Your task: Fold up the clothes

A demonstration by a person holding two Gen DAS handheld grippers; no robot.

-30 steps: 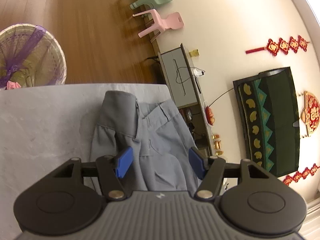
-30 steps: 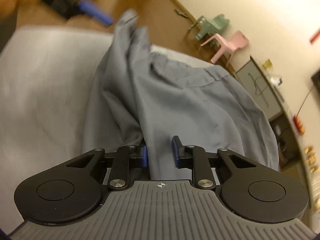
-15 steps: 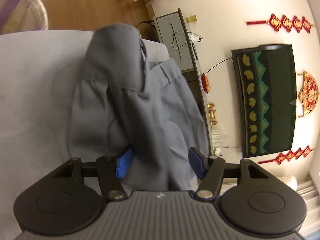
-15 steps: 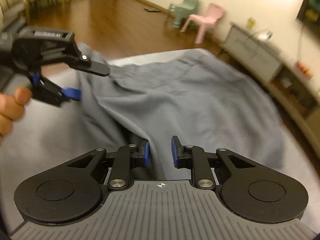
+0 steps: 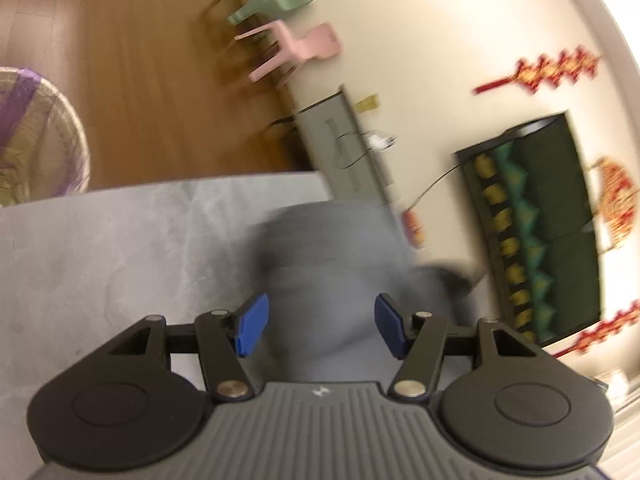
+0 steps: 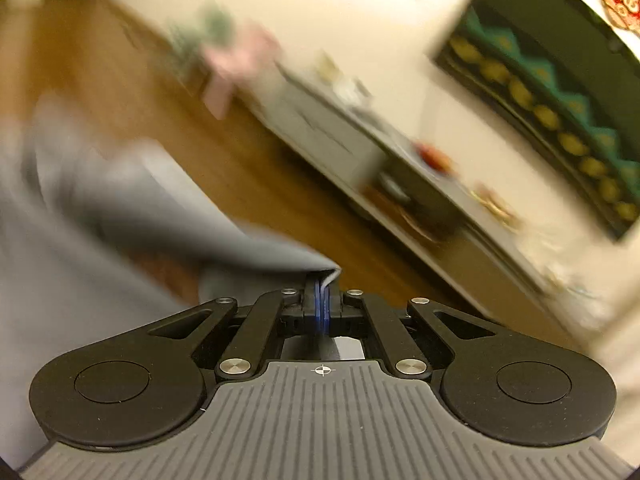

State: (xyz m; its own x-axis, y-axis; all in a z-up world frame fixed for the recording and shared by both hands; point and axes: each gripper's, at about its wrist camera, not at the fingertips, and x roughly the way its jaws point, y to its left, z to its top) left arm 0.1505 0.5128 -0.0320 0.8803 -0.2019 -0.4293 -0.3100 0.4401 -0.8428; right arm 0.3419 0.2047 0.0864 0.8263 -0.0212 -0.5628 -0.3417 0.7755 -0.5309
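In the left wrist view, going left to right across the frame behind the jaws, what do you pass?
Woven basket → grey table cover → grey garment → grey cabinet → dark patterned wall hanging.

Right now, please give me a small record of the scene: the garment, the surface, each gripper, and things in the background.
garment: grey garment, blurred, lying on the table
surface: grey table
left gripper: open, above the garment, nothing pinched
right gripper: shut on an edge of the grey garment, cloth lifted
background: pink chair, green chair, woven basket on the wooden floor
image quality: strong motion blur in the right wrist view
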